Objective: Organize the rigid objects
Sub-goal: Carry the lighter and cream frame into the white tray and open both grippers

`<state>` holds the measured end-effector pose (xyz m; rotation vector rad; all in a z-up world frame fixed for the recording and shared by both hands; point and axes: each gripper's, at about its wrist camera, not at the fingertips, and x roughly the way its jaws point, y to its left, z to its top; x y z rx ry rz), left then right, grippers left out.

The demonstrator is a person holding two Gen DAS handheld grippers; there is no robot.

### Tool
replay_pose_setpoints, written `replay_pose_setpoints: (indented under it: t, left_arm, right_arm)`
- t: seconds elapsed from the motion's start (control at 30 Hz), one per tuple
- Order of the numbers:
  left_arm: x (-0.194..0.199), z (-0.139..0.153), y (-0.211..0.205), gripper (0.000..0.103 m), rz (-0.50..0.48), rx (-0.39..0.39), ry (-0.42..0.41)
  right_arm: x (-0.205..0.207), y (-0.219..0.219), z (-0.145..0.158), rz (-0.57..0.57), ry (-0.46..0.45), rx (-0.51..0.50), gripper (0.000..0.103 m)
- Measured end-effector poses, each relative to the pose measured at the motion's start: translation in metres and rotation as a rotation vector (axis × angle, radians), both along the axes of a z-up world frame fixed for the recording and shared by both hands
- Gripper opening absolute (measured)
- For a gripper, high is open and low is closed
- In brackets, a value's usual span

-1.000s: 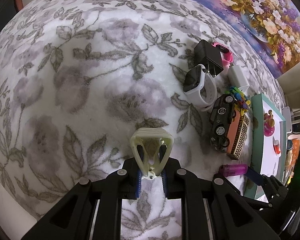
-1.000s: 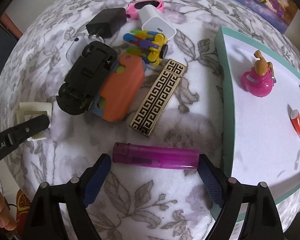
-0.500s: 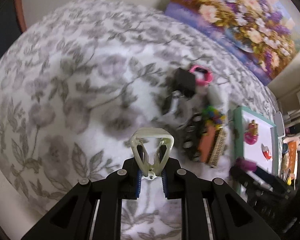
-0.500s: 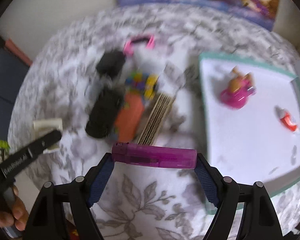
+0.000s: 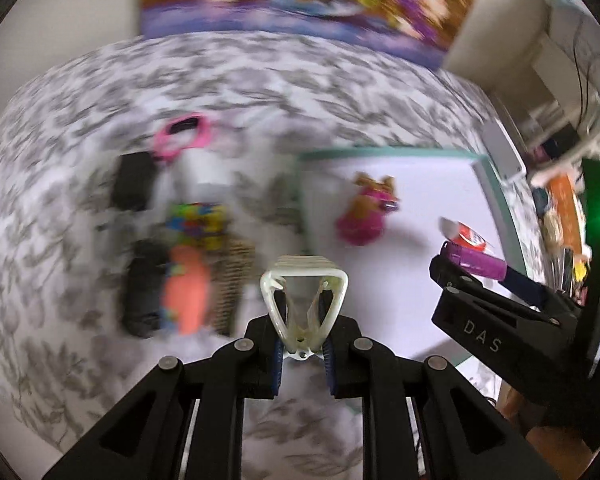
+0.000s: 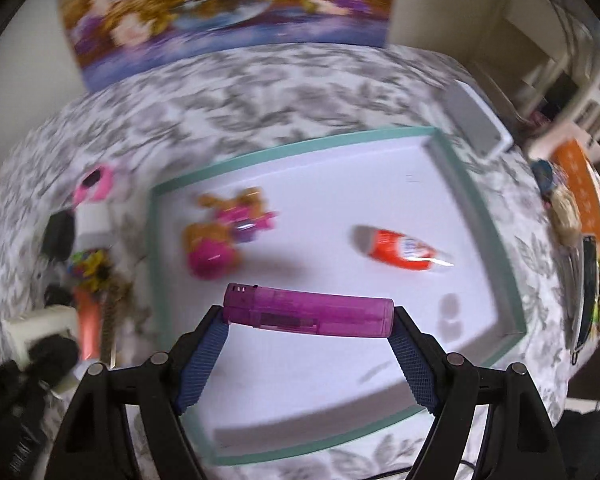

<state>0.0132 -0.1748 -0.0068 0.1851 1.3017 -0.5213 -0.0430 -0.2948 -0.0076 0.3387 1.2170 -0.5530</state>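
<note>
Over the white tray (image 6: pixel 480 208), frame centre | right gripper (image 6: pixel 308 334) jaws wide, clamped endwise on purple lighter (image 6: pixel 308 310), now lifted off the floral cloth | left gripper (image 5: pixel 303 344) jaws shut on cream clip (image 5: pixel 303 300), also carried trayward | both near release.

The only readable lettering is "DAS", in pale capitals on the black plastic body of the right gripper (image 5: pixel 488 270) as seen from the left wrist camera. The red and white tube (image 6: pixel 404 254) in the tray carries a label, too blurred to read.
</note>
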Motion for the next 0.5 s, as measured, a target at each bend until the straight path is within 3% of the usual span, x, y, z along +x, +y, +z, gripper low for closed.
replay_pose_setpoints:
  t: [0.2, 0.5]
  left_arm:
    - [-0.002, -0.028, -0.049, 0.017, -0.057, 0.042, 0.05]
    - [-0.007, -0.055, -0.075, 0.017, -0.089, 0.084, 0.079]
  right_arm:
    - [-0.013, -0.038, -0.005, -0.071, 0.021, -0.001, 0.083]
    - [-0.023, -0.067, -0.023, -0.113, 0.057, 0.034, 0.083]
